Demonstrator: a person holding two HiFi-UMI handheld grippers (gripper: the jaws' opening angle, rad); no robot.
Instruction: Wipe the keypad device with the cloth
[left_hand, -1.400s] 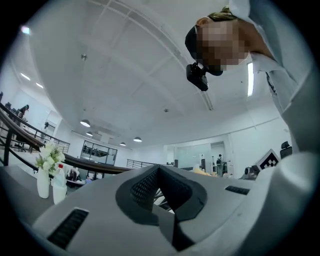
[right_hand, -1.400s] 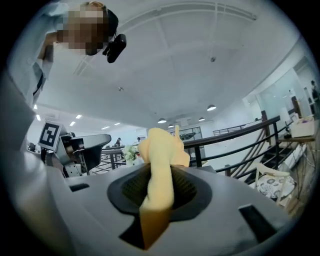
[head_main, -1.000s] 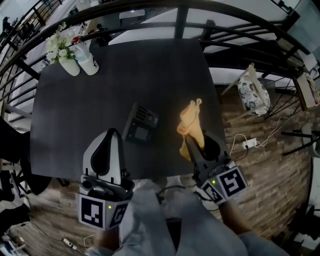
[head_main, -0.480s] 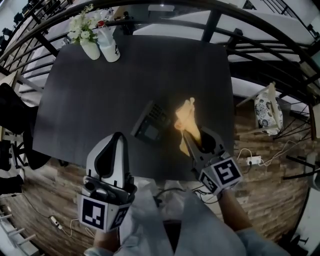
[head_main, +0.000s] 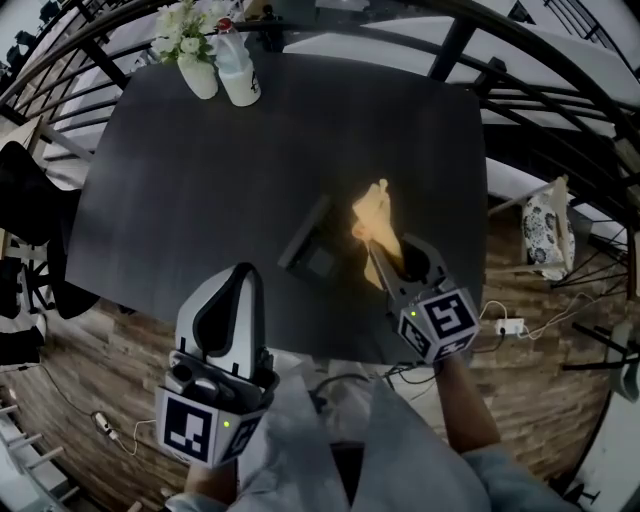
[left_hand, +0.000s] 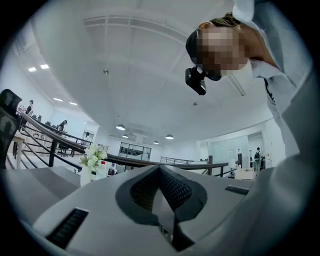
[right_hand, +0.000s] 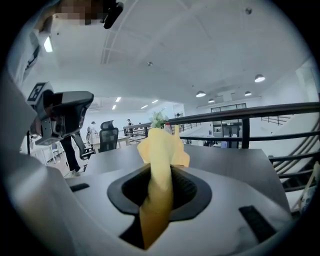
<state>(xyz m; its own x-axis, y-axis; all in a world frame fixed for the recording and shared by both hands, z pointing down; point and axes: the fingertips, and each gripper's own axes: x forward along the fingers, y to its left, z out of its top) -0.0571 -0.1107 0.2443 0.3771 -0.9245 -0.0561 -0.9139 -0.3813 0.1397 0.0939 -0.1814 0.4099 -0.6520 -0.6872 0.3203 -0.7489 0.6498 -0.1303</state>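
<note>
My right gripper (head_main: 398, 262) pinches the yellow cloth (head_main: 374, 222) just right of the keypad device (head_main: 312, 250), my left gripper (head_main: 240, 275) is closed and empty, and the wiping looks unstarted.

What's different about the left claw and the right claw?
The right claw pinches a floppy yellow cloth; the left claw is closed with nothing in it. In the head view, the right claw's tip is right beside the dark keypad device on the black table, while the left claw is farther from it, near the table's front edge. Both are grey and carry a black-and-white marker cube.
</note>
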